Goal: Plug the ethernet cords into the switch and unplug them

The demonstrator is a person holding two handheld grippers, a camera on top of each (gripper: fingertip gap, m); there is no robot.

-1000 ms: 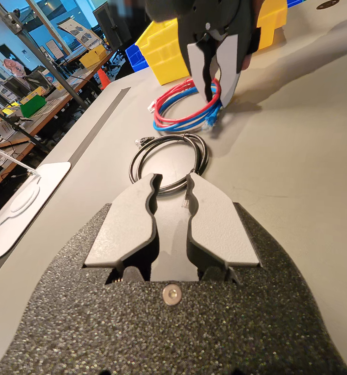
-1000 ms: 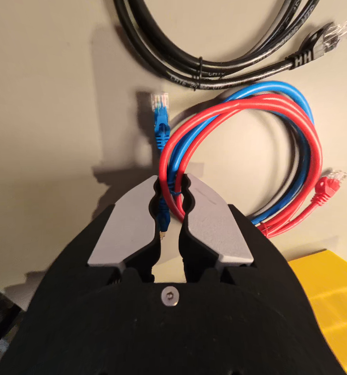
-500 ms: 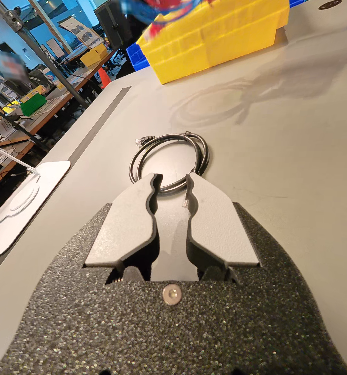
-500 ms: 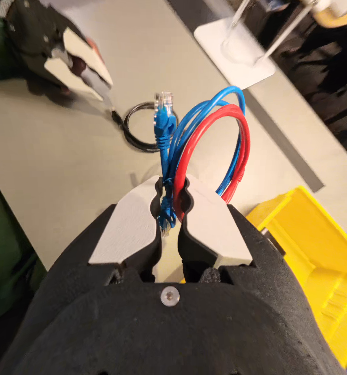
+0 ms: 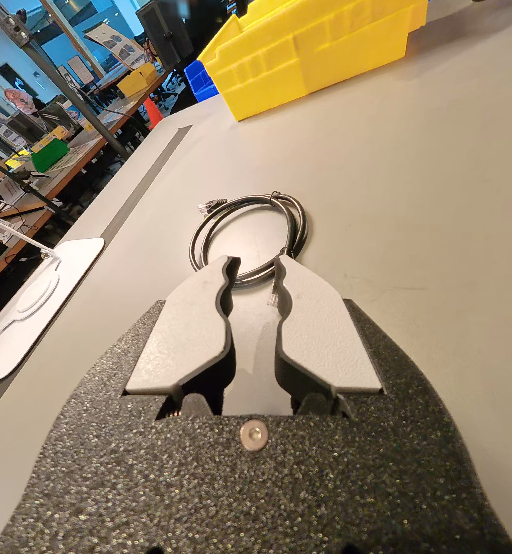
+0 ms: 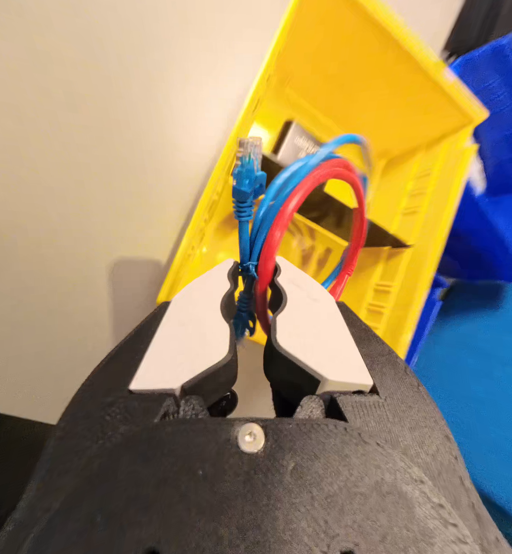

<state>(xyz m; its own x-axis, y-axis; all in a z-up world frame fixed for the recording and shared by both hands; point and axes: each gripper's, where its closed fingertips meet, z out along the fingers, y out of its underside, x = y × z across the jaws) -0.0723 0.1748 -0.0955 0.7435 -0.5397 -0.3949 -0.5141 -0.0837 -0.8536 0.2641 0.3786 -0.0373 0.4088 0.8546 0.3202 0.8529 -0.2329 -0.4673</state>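
My left gripper [image 5: 256, 265] is open and low over the grey table [image 5: 398, 209]. A coiled black ethernet cord [image 5: 302, 221] lies flat just ahead of it; the near arc of the coil and one clear plug [image 5: 272, 296] sit between the jaws, untouched. My right gripper [image 6: 254, 266] is shut on a tied bundle of a blue cord [image 6: 244, 192] and a red cord [image 6: 323, 172], held in the air over a yellow bin [image 6: 353, 75]. A grey boxy device [image 6: 298, 139] lies inside that bin, partly hidden by the cords.
The yellow bin [image 5: 308, 54] stands at the far side of the table, with blue bins beside it [image 5: 201, 79] [image 6: 503, 150]. A black divider [image 6: 338, 215] crosses the bin. A white stand base [image 5: 39, 284] lies at the left table edge. The left gripper is farther from the grey boxy device [image 6: 298, 139], some 45 centimeters, than the right, some 20 centimeters.
My right gripper lifted the blue and red bundle off the table and swung it over the yellow bin. The left gripper and the black cord have not moved.
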